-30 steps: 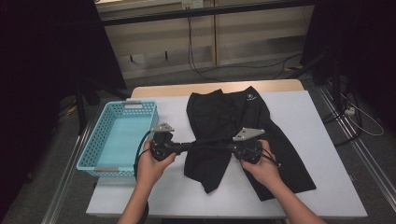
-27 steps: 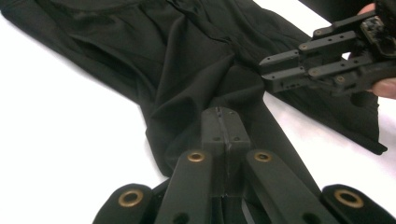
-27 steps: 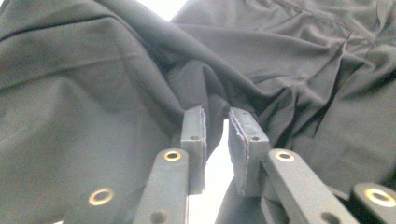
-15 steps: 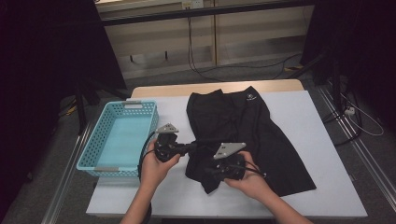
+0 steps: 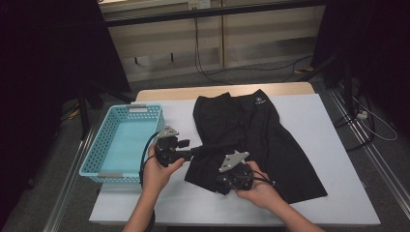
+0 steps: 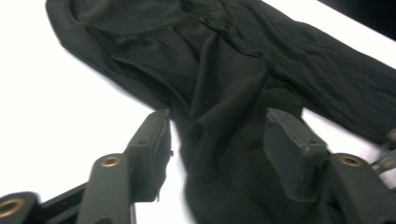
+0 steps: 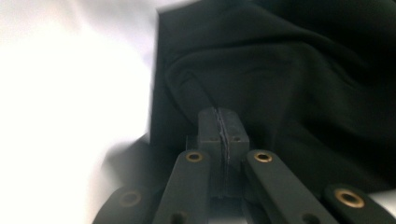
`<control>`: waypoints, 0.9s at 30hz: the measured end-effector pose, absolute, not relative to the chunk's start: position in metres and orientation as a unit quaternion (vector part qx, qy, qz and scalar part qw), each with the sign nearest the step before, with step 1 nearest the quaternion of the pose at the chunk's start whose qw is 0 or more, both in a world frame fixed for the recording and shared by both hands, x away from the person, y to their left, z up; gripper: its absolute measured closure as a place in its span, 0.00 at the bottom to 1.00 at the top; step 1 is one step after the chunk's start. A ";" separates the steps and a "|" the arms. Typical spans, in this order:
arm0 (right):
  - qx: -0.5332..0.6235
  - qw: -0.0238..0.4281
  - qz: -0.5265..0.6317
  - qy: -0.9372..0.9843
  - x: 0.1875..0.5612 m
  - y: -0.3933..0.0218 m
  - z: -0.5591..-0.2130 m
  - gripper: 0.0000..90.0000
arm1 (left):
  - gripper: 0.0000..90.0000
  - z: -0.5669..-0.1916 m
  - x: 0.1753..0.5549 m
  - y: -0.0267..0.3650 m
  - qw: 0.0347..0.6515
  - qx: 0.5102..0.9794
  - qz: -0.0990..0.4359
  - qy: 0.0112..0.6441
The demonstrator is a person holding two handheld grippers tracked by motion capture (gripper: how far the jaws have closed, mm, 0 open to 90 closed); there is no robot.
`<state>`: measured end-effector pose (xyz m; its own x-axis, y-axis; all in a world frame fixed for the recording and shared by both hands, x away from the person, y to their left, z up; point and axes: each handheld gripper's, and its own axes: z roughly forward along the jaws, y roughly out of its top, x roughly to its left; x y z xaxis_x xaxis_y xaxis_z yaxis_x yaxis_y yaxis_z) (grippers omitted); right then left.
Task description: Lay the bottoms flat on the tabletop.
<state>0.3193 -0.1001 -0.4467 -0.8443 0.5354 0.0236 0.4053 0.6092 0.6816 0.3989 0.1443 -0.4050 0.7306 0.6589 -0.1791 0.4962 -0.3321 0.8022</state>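
Note:
A black garment (image 5: pixel 270 140) lies spread on the white table (image 5: pixel 309 116), with a small white logo near its far end. My left gripper (image 5: pixel 210 149) reaches in from the left at the garment's left edge. In the left gripper view its jaws (image 6: pixel 217 140) have just been opening and stand apart, with creased black fabric (image 6: pixel 224 70) lying loose between them. My right gripper (image 5: pixel 220 182) sits at the garment's near left corner. Its jaws (image 7: pixel 219 119) have just been closing and are pressed together on a raised fold of the cloth (image 7: pixel 289 79).
A light blue plastic basket (image 5: pixel 96 145) stands at the table's left side, close to my left hand. Bare white table lies to the right of the garment and along the near edge. Dark frames and cables stand beyond the far edge.
The right gripper has moved left and toward the near edge, onto the garment's near left corner. The left gripper stayed in place and its jaws have parted, letting go of the cloth.

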 end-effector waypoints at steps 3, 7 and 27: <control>0.260 0.090 0.363 0.890 0.317 -0.112 -0.443 0.87 | 0.38 -0.404 0.401 0.147 0.459 0.804 0.100 0.364; 0.244 0.111 0.383 0.884 0.317 -0.096 -0.441 0.66 | 0.31 -0.403 0.402 0.151 0.459 0.798 0.114 0.374; 0.249 0.100 0.385 0.883 0.330 -0.066 -0.447 0.97 | 0.27 -0.402 0.398 0.161 0.461 0.794 0.113 0.380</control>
<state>0.3300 -0.0660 -0.4466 -0.8563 0.5163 0.0146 0.3625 0.5806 0.7291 0.3982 0.1610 -0.4020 0.6852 0.7079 -0.1714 0.4991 -0.2850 0.8183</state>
